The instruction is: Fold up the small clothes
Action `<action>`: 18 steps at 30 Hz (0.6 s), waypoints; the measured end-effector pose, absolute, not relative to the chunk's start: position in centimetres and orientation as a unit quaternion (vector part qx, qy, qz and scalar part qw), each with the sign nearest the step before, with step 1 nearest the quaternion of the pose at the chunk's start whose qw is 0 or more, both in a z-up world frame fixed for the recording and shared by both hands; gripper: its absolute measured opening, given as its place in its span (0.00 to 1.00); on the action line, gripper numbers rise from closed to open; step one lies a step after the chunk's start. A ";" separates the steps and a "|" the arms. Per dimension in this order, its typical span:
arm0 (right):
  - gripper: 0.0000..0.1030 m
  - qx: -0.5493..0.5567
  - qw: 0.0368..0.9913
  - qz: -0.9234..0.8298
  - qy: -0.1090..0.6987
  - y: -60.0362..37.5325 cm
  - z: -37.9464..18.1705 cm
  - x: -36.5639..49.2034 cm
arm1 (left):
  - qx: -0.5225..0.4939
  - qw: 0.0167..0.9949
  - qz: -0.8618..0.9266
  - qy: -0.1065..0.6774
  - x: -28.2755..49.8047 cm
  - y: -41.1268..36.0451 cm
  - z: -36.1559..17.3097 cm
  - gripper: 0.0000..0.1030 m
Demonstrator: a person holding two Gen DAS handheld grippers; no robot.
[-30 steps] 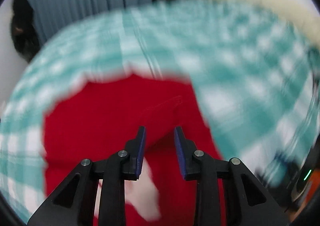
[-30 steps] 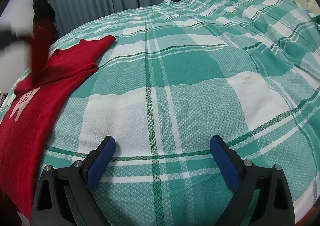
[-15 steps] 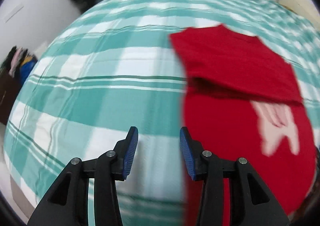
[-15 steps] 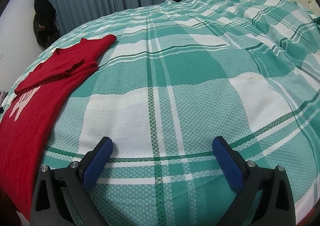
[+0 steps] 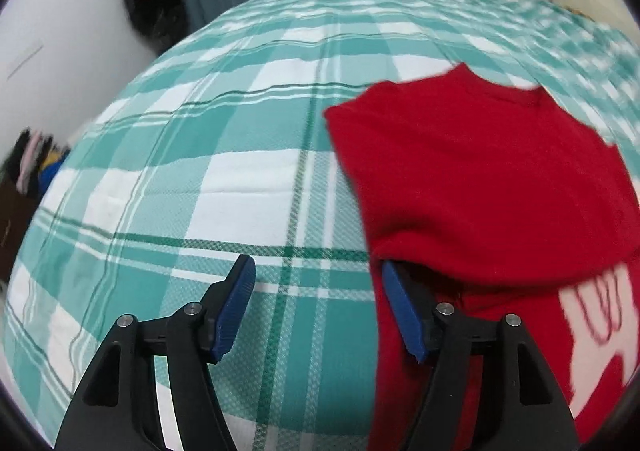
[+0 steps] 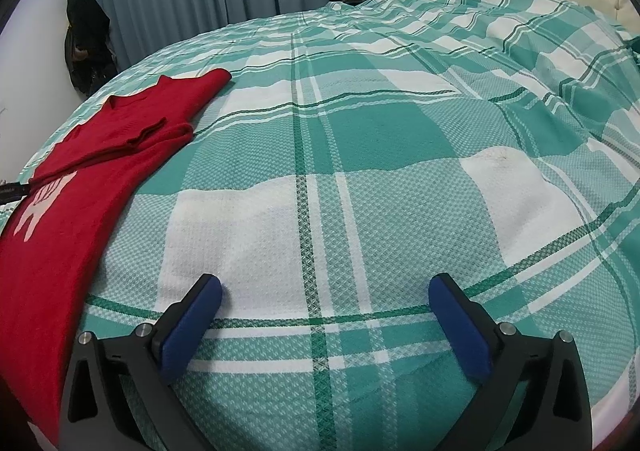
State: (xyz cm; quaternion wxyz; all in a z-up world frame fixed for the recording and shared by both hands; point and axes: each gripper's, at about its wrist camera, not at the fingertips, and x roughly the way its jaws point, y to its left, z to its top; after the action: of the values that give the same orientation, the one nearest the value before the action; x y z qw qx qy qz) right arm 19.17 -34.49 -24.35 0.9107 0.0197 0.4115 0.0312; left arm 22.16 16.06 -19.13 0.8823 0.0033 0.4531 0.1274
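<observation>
Red sweater (image 5: 480,179): flat on bed (image 6: 360,131), sleeve folded across chest, white motif lower down. Left claw (image 5: 316,311): jaws just been opening, nothing between, beside sweater edge. Right claw (image 6: 324,315): fully spread, empty, over checked cover.

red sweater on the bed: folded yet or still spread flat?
Partly folded. The red sweater has one sleeve laid across its chest, cuff on top; the body below still lies spread on the plaid bedcover.

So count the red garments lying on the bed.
1: a red sweater with a sleeve folded across it, lying on the checked bedspread beside the left gripper. More clothes are piled beyond the bed.
</observation>
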 end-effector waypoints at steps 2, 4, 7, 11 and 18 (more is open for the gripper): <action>1.00 0.018 0.911 0.029 0.411 -34.4 -24.4 19.3 | 0.033 0.887 0.105 0.449 21.5 15.3 -18.7 0.67; 1.00 0.019 0.911 0.029 0.411 -34.4 -24.3 19.3 | 0.024 0.894 0.074 0.441 20.4 15.2 -18.1 0.74; 1.00 0.019 0.911 0.030 0.410 -34.4 -24.3 19.3 | 0.005 0.893 0.039 0.449 19.4 15.3 -18.4 0.75; 1.00 0.018 0.912 0.029 0.408 -34.4 -24.4 19.4 | 0.033 0.889 0.048 0.455 20.8 14.6 -19.1 0.75; 1.00 0.018 0.912 0.029 0.408 -34.4 -24.4 19.4 | -0.071 0.871 0.143 0.464 21.6 17.8 -19.4 0.03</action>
State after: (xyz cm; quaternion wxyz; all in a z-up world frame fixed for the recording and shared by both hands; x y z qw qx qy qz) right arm 19.37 -34.42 -24.43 0.9122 0.0180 0.4082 0.0295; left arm 21.62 17.77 -19.41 0.8713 -0.0714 0.4639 0.1431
